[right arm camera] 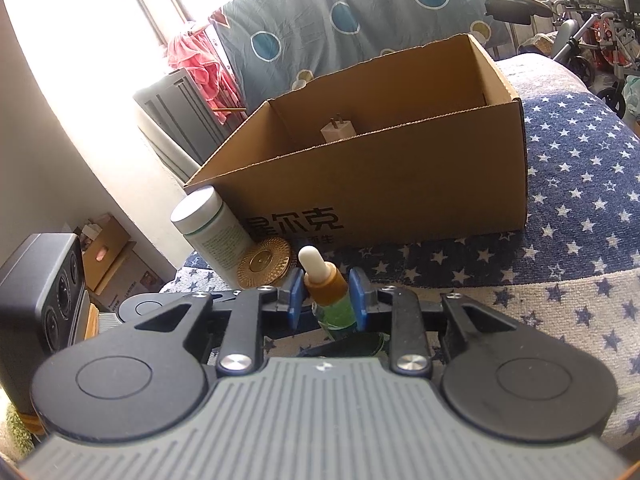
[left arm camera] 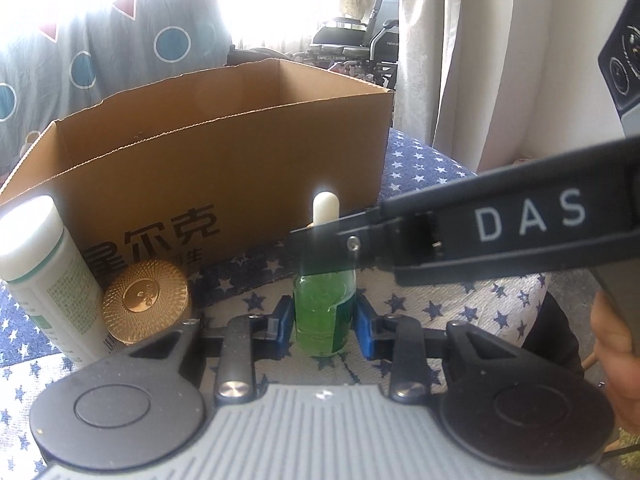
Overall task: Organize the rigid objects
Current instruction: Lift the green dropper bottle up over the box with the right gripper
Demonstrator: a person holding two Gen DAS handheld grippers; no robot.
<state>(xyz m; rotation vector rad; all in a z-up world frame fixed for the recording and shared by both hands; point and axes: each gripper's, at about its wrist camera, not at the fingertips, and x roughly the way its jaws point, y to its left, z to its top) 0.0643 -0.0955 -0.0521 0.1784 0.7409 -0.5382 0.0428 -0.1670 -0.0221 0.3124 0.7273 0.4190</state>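
- Dropper bottle [left arm camera: 324, 312]: green glass body, amber collar, white rubber bulb; stands upright on the star-print cover [left arm camera: 460, 308] at lower centre of both views, just in front of the box [left arm camera: 224, 168].
- Left tool [left arm camera: 324, 320]: nearly closed, blue pads pressed on the two sides of the glass body low down.
- Right tool [right arm camera: 327, 294]: nearly closed, pads [right arm camera: 295, 292] on the collar just below the bulb; in the left view it enters from the right edge and crosses the bottle's neck.
- Risk 1: two grips on one small bottle. If the hands part or lift unevenly, the collar may twist off or the neck may be strained; liquid would then spill on the cover.
- Risk 2: smooth glass and narrow pads. A slip at the lower grip would tip the bottle, for the soft cover gives poor footing.
- Neighbours: gold disc [left arm camera: 146, 304] and white jar [left arm camera: 48, 276] stand at lower left of the left view, near the bottle. A sideways swing could knock them over.
- Box: open top, front wall rising behind the bottle; a white plug [right arm camera: 339, 130] lies inside, seen in the right view. A low carry would strike the wall; a drop from height could crack glass on the plug.
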